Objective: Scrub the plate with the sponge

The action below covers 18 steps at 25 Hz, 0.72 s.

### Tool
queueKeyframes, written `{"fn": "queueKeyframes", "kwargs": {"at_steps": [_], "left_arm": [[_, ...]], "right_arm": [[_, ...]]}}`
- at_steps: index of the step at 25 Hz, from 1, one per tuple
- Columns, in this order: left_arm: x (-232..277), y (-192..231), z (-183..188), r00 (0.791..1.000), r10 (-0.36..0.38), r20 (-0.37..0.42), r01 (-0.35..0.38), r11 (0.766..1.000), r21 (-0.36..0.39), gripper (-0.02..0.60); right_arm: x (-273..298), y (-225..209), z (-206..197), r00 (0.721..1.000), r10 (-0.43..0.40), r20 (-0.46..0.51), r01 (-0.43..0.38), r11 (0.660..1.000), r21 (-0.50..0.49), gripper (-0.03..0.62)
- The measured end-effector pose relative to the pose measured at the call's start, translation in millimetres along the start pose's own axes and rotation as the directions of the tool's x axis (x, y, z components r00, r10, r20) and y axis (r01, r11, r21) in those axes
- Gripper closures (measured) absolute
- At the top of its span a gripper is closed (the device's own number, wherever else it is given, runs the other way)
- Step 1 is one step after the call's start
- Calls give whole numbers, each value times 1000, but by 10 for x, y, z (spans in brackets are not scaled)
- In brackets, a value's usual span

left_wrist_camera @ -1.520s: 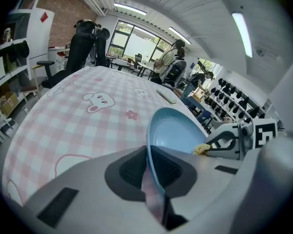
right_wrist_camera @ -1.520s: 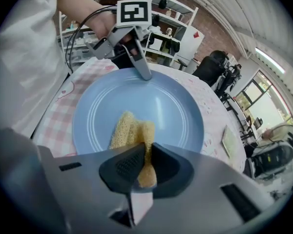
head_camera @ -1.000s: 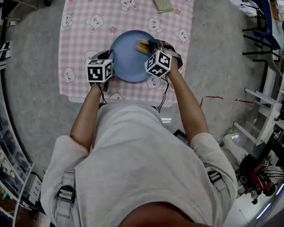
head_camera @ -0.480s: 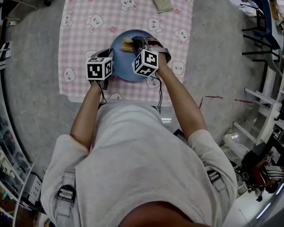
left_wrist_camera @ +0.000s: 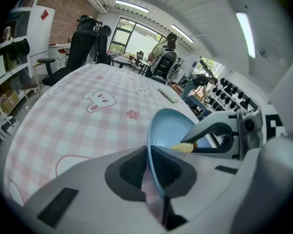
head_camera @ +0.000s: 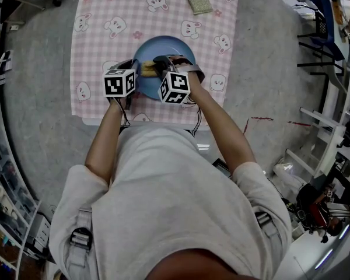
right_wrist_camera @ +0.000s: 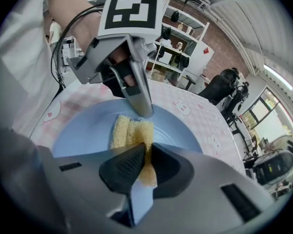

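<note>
The blue plate [left_wrist_camera: 168, 130] is clamped at its rim by the left tool [left_wrist_camera: 154, 179]; inside the plate, a yellow sponge [right_wrist_camera: 132, 133] is pinched by the right tool [right_wrist_camera: 142, 167].

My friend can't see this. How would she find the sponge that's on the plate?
Look at the pink checked cloth with bunnies, then find the blue plate near its front edge. The sponge is the yellow folded lump on that plate, pinched by the fingers of the right gripper. The only other one, a greenish pad, lies flat and alone at the cloth's far edge.
</note>
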<state>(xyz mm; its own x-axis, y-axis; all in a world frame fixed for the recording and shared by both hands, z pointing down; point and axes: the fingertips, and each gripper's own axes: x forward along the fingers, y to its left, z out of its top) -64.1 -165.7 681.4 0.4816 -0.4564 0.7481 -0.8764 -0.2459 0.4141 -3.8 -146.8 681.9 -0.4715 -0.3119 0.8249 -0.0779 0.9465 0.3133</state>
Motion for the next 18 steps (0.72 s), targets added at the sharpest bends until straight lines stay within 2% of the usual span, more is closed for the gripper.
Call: {"fn": "queueKeyframes", "kwargs": {"at_steps": [13, 18], "left_arm": [[29, 23, -33, 1000, -8, -6, 8, 1000, -4, 548], [35, 49, -75, 1000, -10, -6, 10, 1000, -13, 548]], "right_arm": [[-157, 475, -107, 997, 80, 1, -79, 991, -110, 549], [-244, 615, -299, 995, 93, -23, -95, 992, -87, 549]]}}
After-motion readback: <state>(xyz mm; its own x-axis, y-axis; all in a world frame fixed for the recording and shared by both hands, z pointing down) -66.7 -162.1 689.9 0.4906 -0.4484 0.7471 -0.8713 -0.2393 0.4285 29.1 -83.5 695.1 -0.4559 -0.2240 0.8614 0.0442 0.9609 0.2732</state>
